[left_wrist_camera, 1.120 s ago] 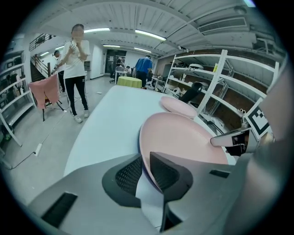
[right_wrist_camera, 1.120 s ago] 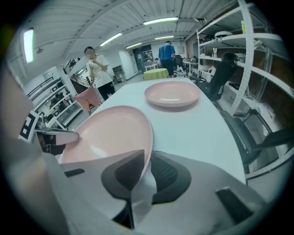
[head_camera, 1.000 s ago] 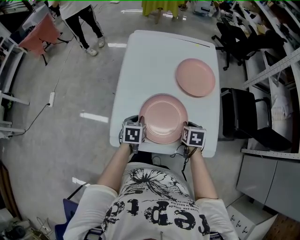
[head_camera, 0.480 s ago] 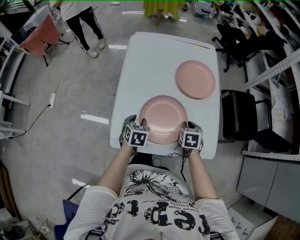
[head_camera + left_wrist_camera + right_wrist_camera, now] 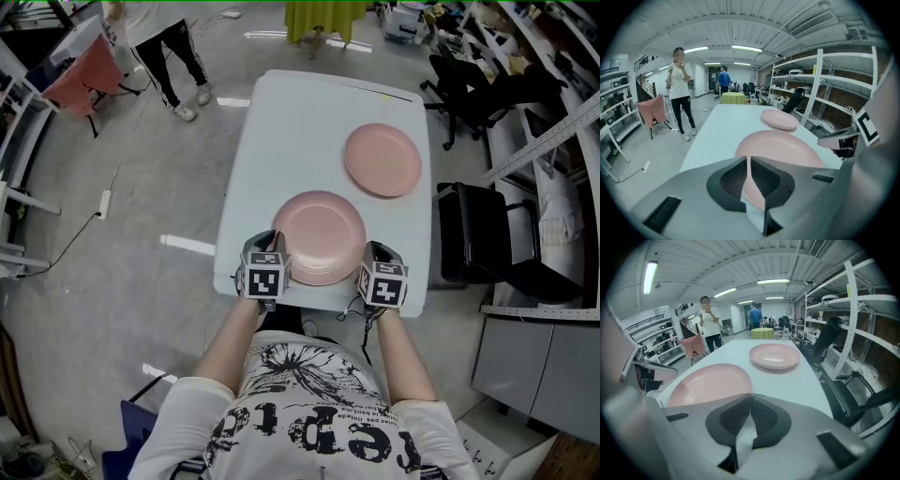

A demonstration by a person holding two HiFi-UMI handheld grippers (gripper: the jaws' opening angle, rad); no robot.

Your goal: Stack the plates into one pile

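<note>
Two pink plates lie apart on the white table (image 5: pixel 281 122). The near plate (image 5: pixel 319 234) is by the front edge and the far plate (image 5: pixel 382 159) sits at the back right. My left gripper (image 5: pixel 278 253) is at the near plate's left front rim. In the left gripper view its jaws (image 5: pixel 749 159) are closing, with the rim of the near plate (image 5: pixel 780 147) pinched between the pads. My right gripper (image 5: pixel 369 255) is at the right front rim. Its jaws (image 5: pixel 751 397) are shut together beside the near plate (image 5: pixel 710 383), with only table showing behind them. The far plate (image 5: pixel 774 356) lies ahead.
A person (image 5: pixel 173 37) stands on the floor beyond the table's far left corner, near a rack with pink cloth (image 5: pixel 80 70). Black chairs (image 5: pixel 478 244) and metal shelves (image 5: pixel 862 333) line the right side. A yellow-green round table (image 5: pixel 733 97) stands farther back.
Both grippers have stayed at the near plate's front rim, shifting only slightly. The plate still lies in the same spot on the table.
</note>
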